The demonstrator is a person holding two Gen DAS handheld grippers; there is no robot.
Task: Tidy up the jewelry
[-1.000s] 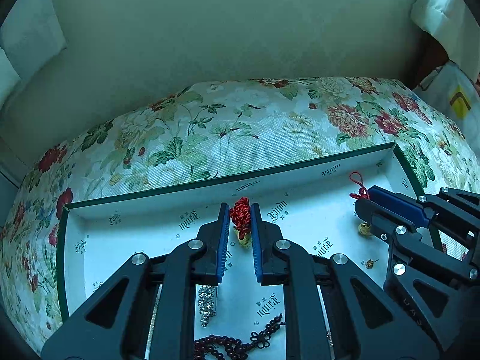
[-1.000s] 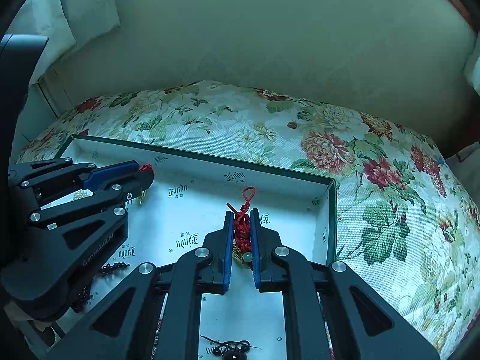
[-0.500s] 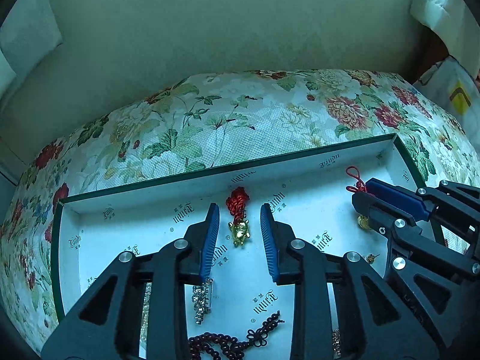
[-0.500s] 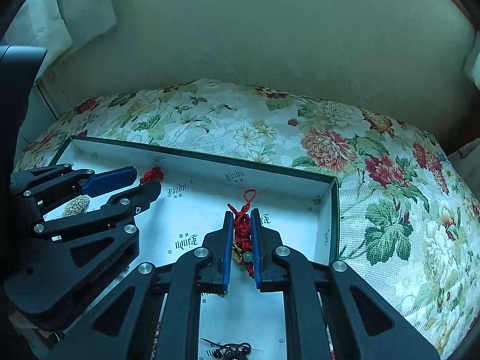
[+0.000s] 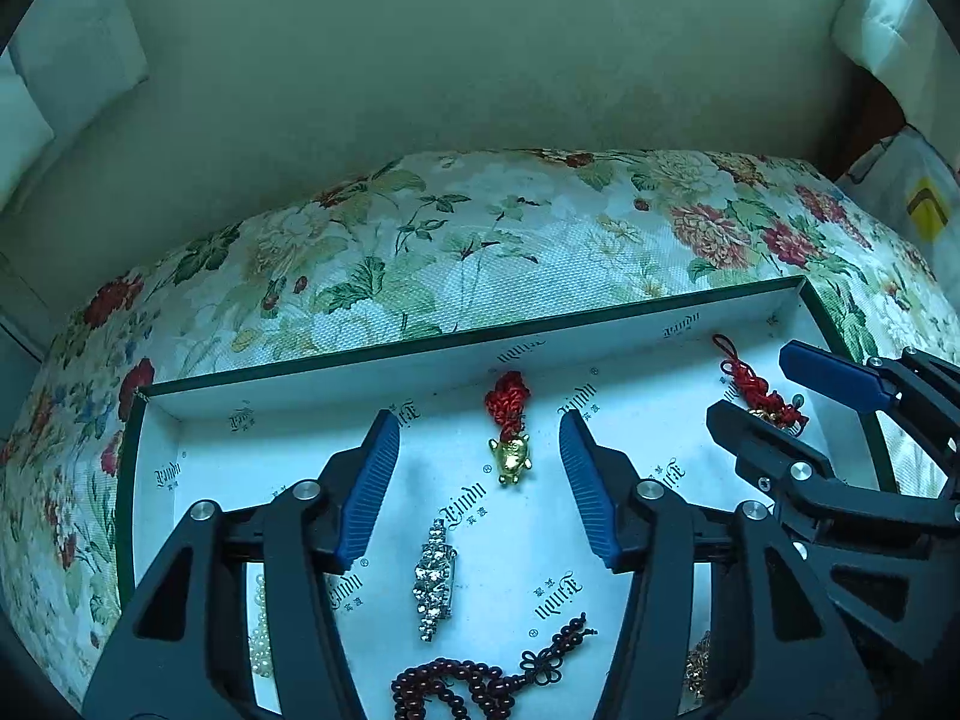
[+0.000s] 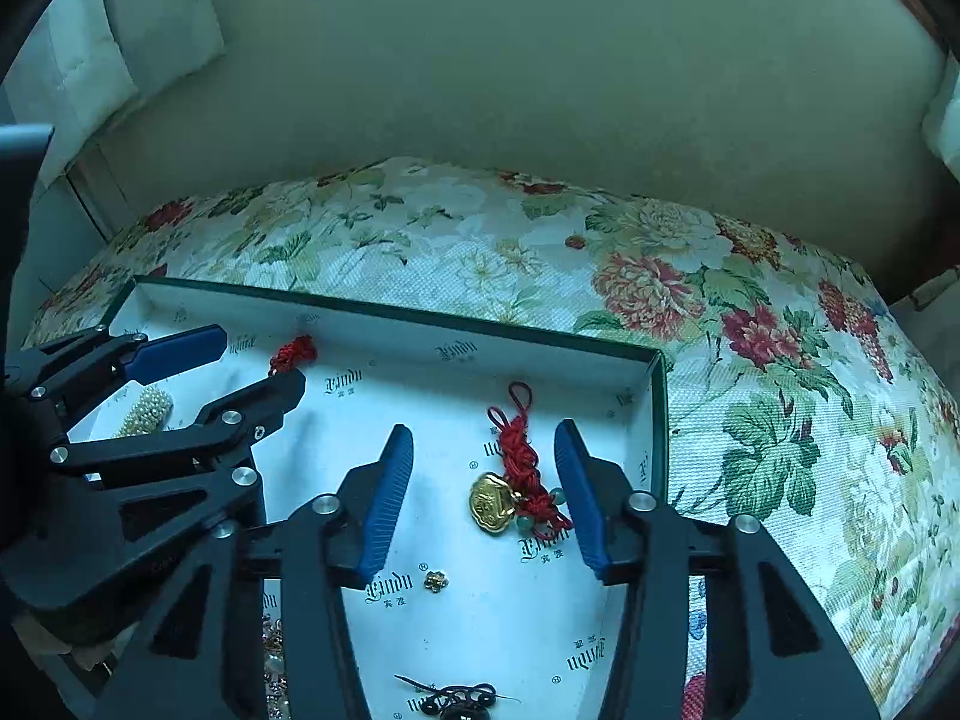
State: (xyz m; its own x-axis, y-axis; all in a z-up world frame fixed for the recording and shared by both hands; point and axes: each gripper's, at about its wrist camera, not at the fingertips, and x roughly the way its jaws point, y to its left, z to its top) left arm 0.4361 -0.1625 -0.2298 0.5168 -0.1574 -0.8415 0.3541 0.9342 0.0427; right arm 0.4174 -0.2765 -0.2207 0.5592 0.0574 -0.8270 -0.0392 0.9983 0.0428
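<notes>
A white tray [image 5: 600, 330] with a dark green rim lies on a floral cushion. My left gripper [image 5: 480, 435] is open; a gold charm on a red knotted cord [image 5: 509, 420] lies on the tray floor between its fingers. My right gripper [image 6: 483, 450] is open; a gold pendant on a red knotted cord [image 6: 510, 483] lies between its fingers near the tray's right wall [image 6: 654, 420]. In the left wrist view the right gripper [image 5: 774, 387] stands open over that cord [image 5: 756, 387]. In the right wrist view the left gripper [image 6: 258, 360] is open at the left.
Also in the tray: a crystal piece [image 5: 433, 576], dark red beads [image 5: 468, 684], pearls [image 5: 259, 630], a pearl band [image 6: 147, 411], a small gold flower [image 6: 435, 581] and a black knotted cord [image 6: 456, 693]. The floral cushion [image 6: 750, 330] surrounds it; a pale backrest [image 5: 480, 60] rises behind.
Both grippers have opened and let go of their red-corded charms, which now lie on the tray floor. The left opened first, the right within the last half second.
</notes>
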